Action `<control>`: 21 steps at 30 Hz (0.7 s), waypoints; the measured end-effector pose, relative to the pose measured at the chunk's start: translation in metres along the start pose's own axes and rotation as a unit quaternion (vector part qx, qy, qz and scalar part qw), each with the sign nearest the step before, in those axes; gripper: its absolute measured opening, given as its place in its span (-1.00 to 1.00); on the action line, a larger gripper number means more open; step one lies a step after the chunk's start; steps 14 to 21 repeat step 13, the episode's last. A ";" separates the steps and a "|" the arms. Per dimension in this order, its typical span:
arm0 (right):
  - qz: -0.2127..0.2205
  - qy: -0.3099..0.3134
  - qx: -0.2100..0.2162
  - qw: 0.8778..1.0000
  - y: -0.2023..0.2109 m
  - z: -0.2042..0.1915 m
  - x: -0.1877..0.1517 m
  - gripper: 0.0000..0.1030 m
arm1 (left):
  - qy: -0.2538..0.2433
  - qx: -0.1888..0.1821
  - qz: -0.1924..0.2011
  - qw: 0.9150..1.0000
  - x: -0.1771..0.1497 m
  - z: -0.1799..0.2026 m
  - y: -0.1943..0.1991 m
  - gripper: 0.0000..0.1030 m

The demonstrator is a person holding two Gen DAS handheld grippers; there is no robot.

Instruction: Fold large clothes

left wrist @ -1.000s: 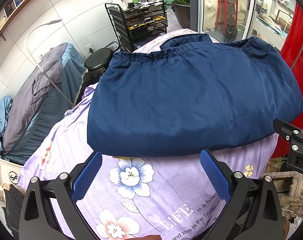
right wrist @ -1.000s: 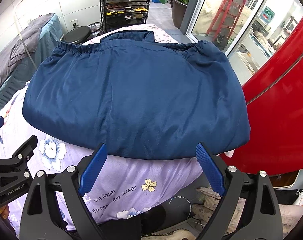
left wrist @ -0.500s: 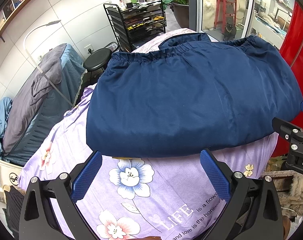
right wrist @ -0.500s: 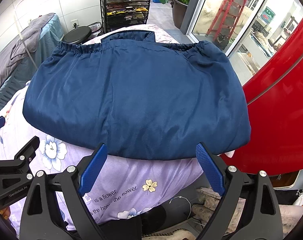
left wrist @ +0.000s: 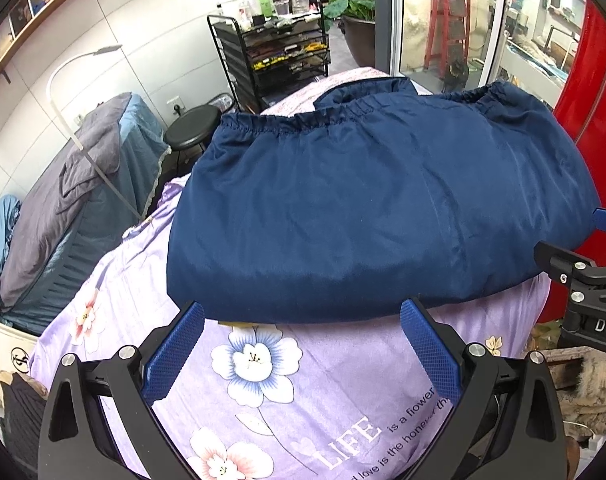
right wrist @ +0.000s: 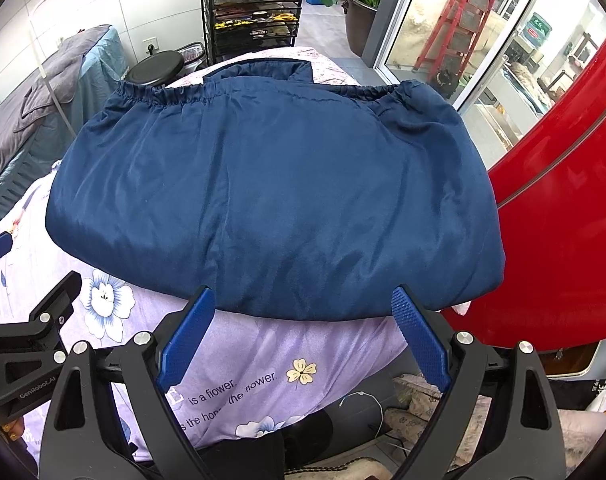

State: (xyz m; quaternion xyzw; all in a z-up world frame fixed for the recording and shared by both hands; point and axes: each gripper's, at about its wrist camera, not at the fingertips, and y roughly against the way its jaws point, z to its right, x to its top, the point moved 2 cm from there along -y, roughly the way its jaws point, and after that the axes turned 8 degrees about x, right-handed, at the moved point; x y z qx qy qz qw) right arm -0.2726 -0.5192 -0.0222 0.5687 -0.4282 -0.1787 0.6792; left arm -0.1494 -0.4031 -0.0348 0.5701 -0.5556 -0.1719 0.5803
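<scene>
Fingers (left wrist: 171,354) spread — navy garment (left wrist: 375,208) just beyond; untouched

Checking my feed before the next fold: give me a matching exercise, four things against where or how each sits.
Things:
1. navy garment
2. floral sheet
3. round black stool
4. left claw

Places or states:
A. spread beneath the garment, printed with flowers and text
B. open, at the garment's near edge
C. lying folded, elastic hem on the far side
D. beyond the bed, beside the black shelf cart

Pairs: 1-C, 2-A, 3-D, 4-B
</scene>
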 end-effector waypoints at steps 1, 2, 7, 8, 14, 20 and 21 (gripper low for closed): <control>0.000 0.000 0.000 1.000 0.000 0.000 0.000 0.73 | -0.001 -0.002 -0.002 1.000 0.000 0.000 0.000 0.88; 0.000 -0.001 0.000 1.000 0.000 0.000 0.000 0.73 | 0.000 -0.003 -0.004 1.000 0.000 0.001 -0.001 0.88; 0.000 -0.003 0.001 1.000 -0.001 0.001 0.000 0.73 | -0.011 -0.008 -0.013 1.000 -0.001 0.003 -0.001 0.88; 0.000 -0.003 0.001 1.000 -0.001 0.000 0.000 0.73 | -0.013 -0.007 -0.012 1.000 0.000 0.004 -0.001 0.88; -0.001 -0.002 0.002 1.000 -0.001 0.001 0.000 0.73 | -0.021 -0.005 -0.010 1.000 -0.002 0.006 0.000 0.88; -0.001 -0.002 0.002 1.000 -0.001 0.001 0.000 0.73 | -0.021 -0.005 -0.010 1.000 -0.002 0.006 0.000 0.88; -0.001 -0.002 0.002 1.000 -0.001 0.001 0.000 0.73 | -0.021 -0.005 -0.010 1.000 -0.002 0.006 0.000 0.88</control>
